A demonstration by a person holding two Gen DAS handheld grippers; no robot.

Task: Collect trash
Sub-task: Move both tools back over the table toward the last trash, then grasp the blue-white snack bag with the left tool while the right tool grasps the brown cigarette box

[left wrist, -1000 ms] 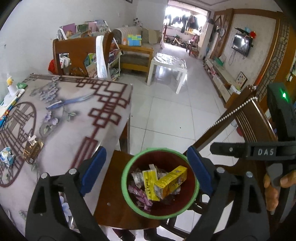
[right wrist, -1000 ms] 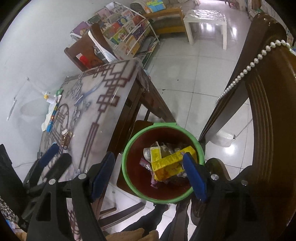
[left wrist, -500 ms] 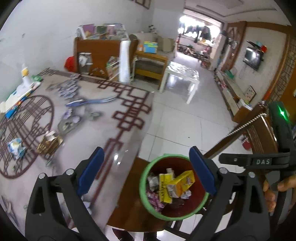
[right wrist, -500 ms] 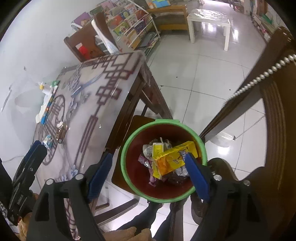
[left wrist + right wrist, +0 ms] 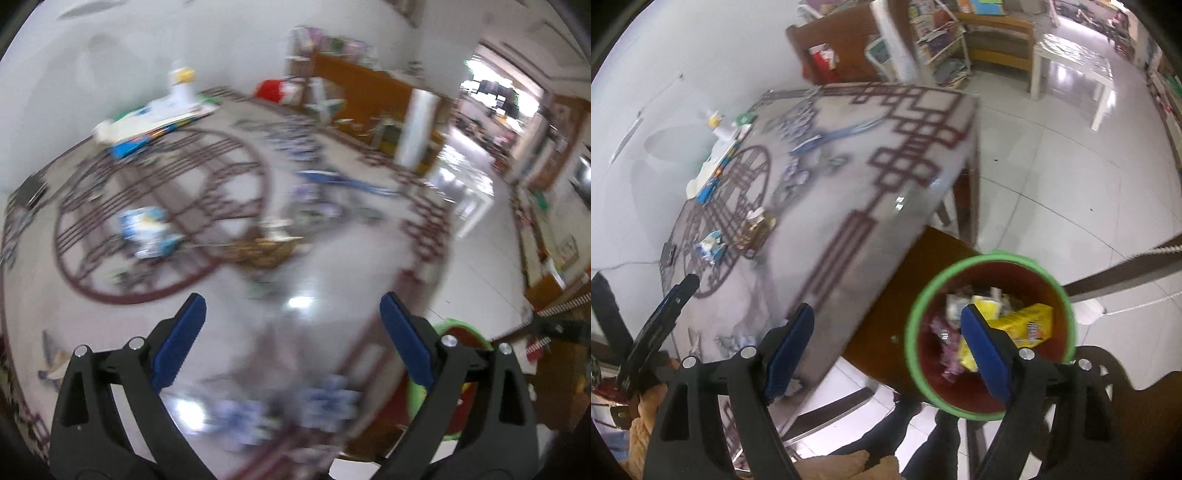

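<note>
The green-rimmed bin [image 5: 990,332], lower right of the right-wrist view, holds a yellow box [image 5: 1028,325]. Right tool [image 5: 886,343] gapes empty beside it; left tool [image 5: 291,339], just widened, hangs empty over the blurred desk [image 5: 332,258].

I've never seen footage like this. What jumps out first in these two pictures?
First, the green-rimmed bin on a wooden seat beside the table, with a yellow box and wrappers inside. Next, the patterned table, where a blue and white packet and a brown crumpled wrapper lie near its round design. In both views black tongs with blue pads fill the foreground, the left tongs and right tongs open and empty.
</note>
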